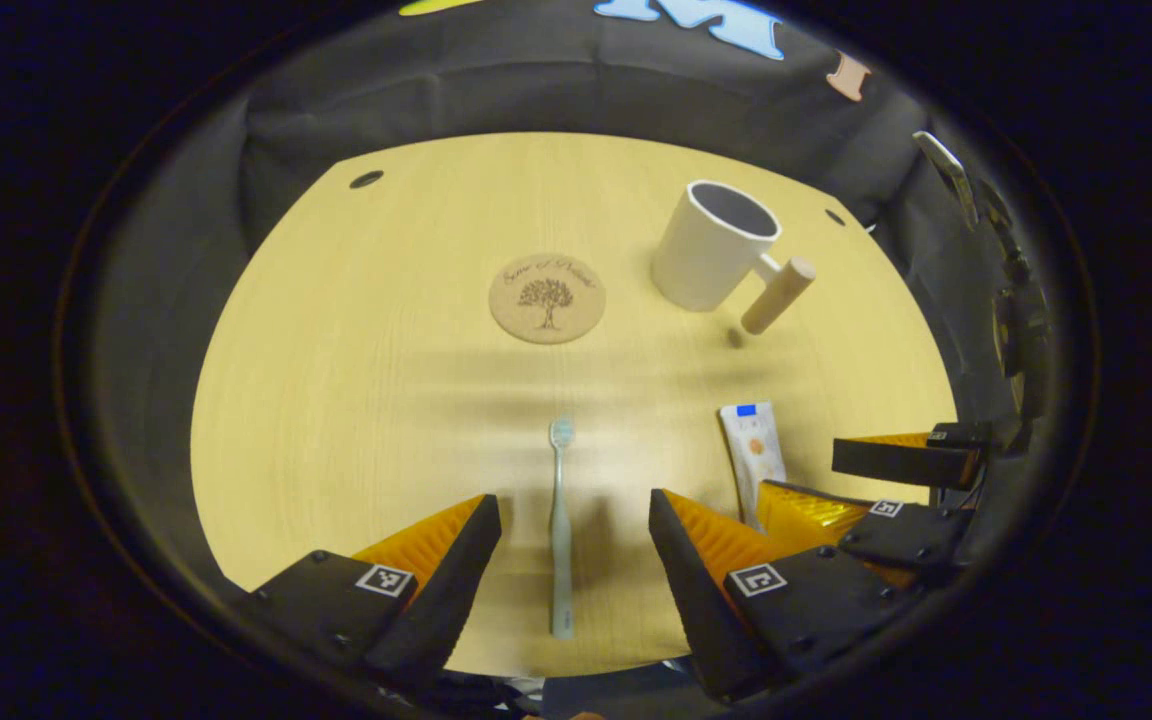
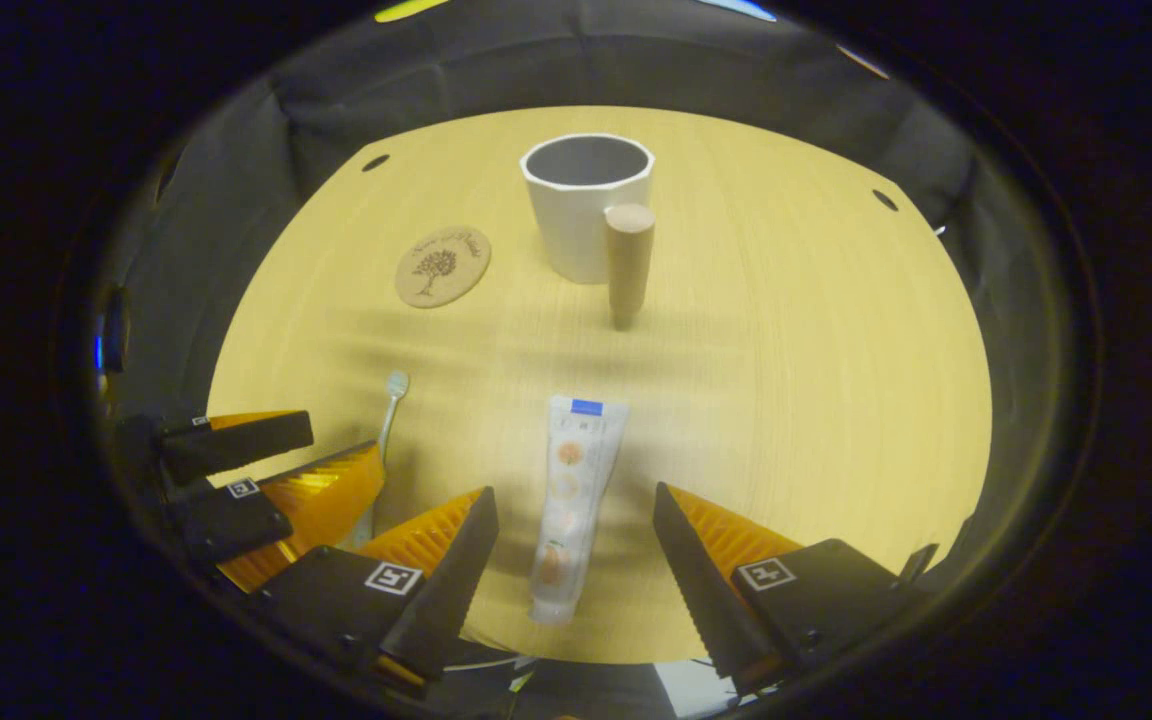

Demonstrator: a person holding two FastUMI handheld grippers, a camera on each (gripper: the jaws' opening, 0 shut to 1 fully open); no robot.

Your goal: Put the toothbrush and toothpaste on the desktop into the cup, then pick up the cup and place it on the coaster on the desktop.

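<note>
The left gripper (image 1: 574, 545) hangs above the near edge of the desk with its fingers spread wide apart, gripping nothing. The right gripper (image 2: 574, 540) hangs just beside it on the right, at about the same height, its fingers likewise spread wide and gripping nothing. Both point away toward the far side. Each one shows at the near edge of the other's view, the two close together but apart.
</note>
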